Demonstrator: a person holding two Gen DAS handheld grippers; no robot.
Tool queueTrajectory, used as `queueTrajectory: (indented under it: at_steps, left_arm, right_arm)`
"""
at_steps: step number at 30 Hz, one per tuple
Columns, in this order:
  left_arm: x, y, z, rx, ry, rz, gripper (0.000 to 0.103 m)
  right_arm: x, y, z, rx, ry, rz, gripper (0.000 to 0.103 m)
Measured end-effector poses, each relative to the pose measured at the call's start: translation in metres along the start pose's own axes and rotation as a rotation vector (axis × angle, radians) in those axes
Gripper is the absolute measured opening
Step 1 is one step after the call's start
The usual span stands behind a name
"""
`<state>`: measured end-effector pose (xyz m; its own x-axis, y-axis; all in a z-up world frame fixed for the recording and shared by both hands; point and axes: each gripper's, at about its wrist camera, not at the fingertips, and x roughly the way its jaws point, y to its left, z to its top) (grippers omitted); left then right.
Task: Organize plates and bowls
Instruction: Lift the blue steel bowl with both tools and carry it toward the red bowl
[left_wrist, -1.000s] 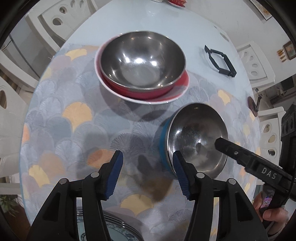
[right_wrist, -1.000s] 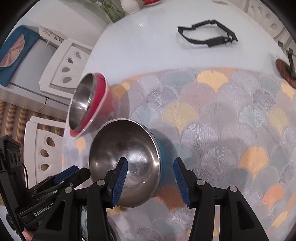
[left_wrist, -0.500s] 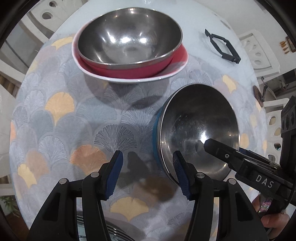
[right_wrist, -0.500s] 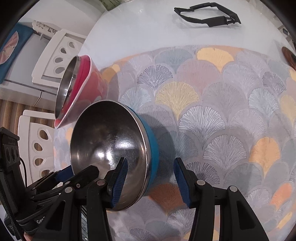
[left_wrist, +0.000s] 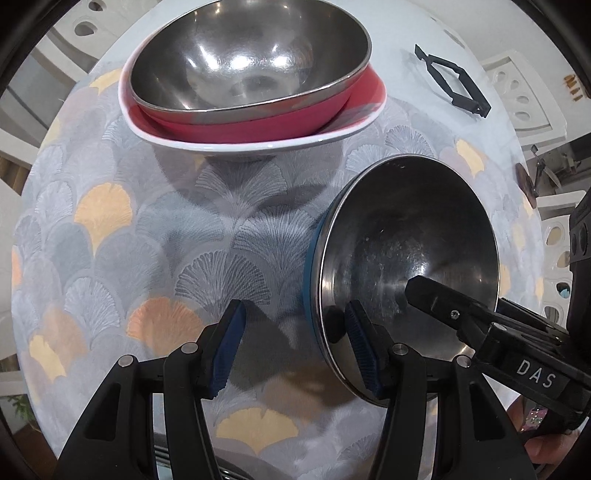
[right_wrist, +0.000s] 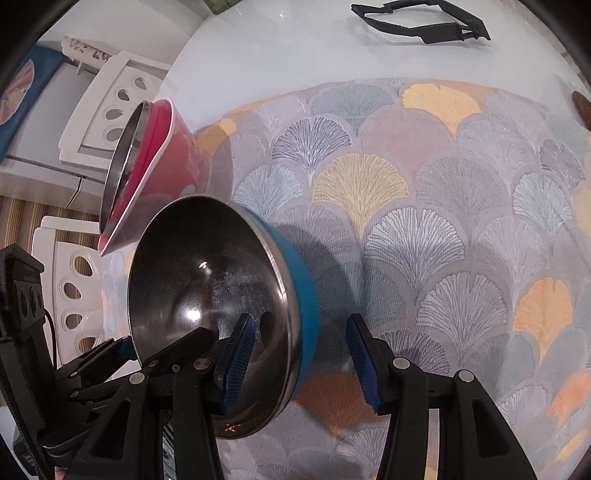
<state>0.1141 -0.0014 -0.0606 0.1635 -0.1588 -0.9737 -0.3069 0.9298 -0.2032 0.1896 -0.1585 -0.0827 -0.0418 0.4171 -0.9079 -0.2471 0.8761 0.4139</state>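
Bowls are sitting on the fan-patterned tabletop (left_wrist: 110, 229): a steel one nested in the red bowl (left_wrist: 251, 122) on the left, and the blue-sided steel bowl (left_wrist: 402, 266) to its right. The left gripper (left_wrist: 291, 350) is hovering, jaws apart; the right gripper (right_wrist: 299, 362) is straddling the blue bowl's rim, jaws apart.

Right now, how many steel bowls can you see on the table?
2. The red-sided bowl sits in the red plate at the far side. The blue-sided bowl is nearer, with the right gripper open around its rim. Others may lie outside view.
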Motion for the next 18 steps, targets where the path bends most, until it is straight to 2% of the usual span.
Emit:
queueTrajectory:
  at_steps: [18]
  left_arm:
    - [0.0068,-0.0070,0.0062,0.017,-0.015,-0.007,0.055]
  right_arm:
    - [0.0003,-0.0062,0.0006,0.018,-0.029,0.024,0.049]
